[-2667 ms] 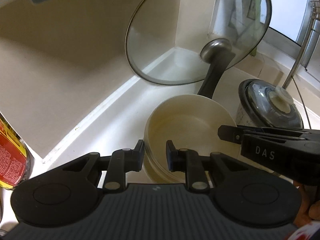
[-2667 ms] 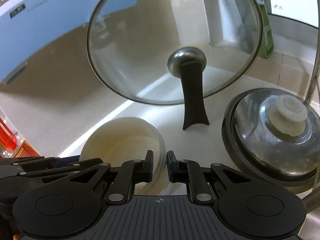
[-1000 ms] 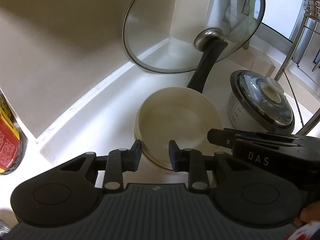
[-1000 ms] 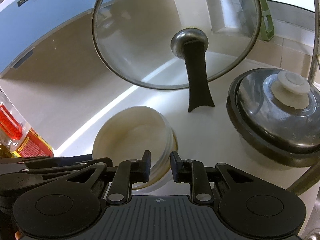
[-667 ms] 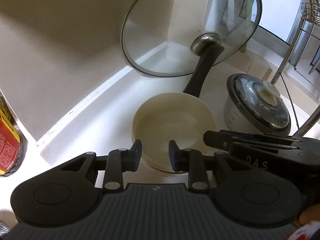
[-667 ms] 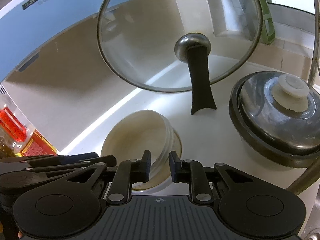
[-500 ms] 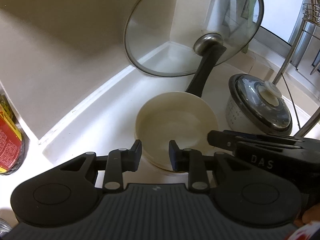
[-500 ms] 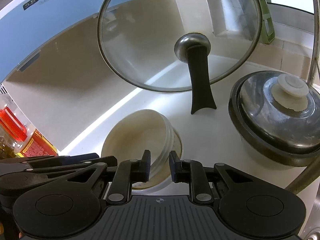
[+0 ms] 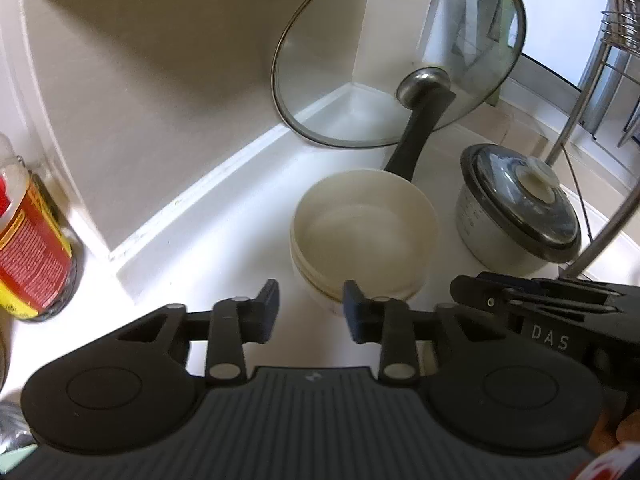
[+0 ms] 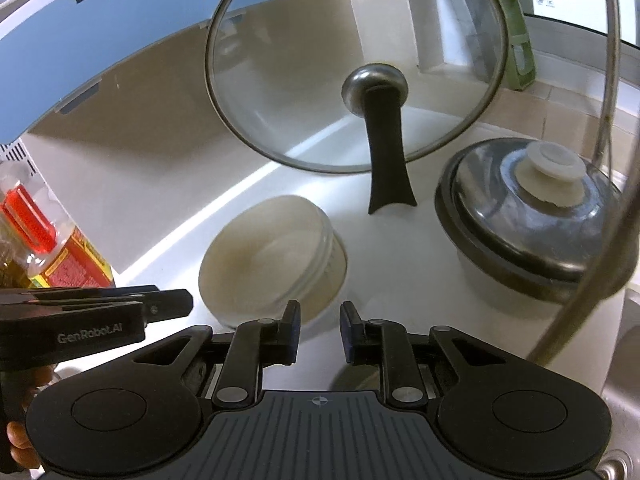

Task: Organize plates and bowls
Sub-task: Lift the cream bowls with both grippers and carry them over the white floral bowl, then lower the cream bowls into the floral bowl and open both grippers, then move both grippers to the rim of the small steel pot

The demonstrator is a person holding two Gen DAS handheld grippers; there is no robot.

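A stack of cream bowls [image 9: 362, 236] stands on the white counter in the corner; it also shows in the right wrist view [image 10: 272, 260]. My left gripper [image 9: 310, 304] is open and empty, just short of the stack's near rim. My right gripper [image 10: 319, 326] is open and empty, near the stack's right side and clear of it. Each gripper shows at the edge of the other's view.
A glass lid [image 9: 400, 52] with a black handle leans in the corner behind the bowls. A lidded pot [image 9: 516, 208] stands to the right. Bottles [image 10: 44, 240] stand at the left. A metal rack post [image 10: 612, 80] rises at the right.
Both grippers have drawn back from the bowl stack, which now sits farther from the fingertips. The bowls stay in place.
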